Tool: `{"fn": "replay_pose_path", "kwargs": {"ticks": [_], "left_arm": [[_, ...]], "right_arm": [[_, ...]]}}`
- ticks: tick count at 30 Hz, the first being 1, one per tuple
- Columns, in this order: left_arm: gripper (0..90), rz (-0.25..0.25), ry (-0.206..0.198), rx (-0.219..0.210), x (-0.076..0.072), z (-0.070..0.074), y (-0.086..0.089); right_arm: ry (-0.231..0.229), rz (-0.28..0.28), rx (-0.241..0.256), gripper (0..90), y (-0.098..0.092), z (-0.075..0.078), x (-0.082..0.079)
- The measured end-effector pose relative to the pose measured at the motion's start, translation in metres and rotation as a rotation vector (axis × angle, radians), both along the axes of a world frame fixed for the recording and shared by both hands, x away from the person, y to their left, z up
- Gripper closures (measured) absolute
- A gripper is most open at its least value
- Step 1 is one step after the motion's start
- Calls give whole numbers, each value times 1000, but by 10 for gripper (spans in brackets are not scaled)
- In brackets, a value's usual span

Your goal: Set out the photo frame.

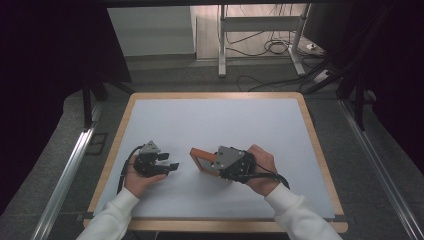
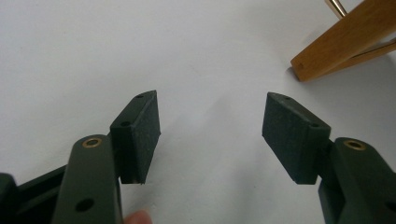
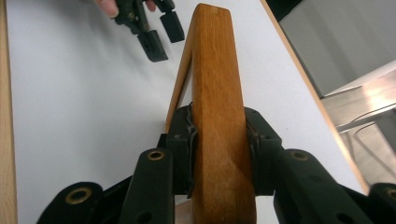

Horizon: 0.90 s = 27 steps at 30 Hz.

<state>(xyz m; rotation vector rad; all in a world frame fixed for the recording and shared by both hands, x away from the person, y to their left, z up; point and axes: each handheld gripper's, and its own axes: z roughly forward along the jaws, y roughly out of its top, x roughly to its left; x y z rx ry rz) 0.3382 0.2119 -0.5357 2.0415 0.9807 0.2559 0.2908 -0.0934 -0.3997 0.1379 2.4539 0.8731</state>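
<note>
Palms low at the bottom centre: right gripper point(image 1: 216, 161) clenched on the wooden frame point(image 1: 199, 159), tilted on the table point(image 1: 215, 120); left gripper point(image 1: 169, 162) spread wide, empty. Frame's far side hidden.

A rectangular frame of orange-brown varnished wood point(image 1: 201, 159) stands on edge near the middle of the pale worktop point(image 1: 225, 120), tilted and resting on one lower corner. Its smooth, rounded top rail point(image 3: 218, 116) is clamped on both sides between black jaws.
</note>
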Motion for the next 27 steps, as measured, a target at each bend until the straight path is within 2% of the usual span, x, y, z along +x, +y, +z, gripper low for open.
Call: {"fn": "replay_pose_path", "kwargs": {"ticks": [9, 16, 21, 27], "left_arm": [[360, -6, 6, 3, 0, -1, -1], [360, -12, 14, 5, 0, -1, -2], [358, -12, 15, 3, 1, -2, -1], [356, -14, 16, 1, 1, -2, -2]], "right_arm": [[41, -62, 32, 609, -9, -1, 27], [70, -107, 35, 555, -10, -2, 46], [106, -146, 54, 516, -13, -4, 60], [116, -184, 60, 464, -14, -8, 72]]}}
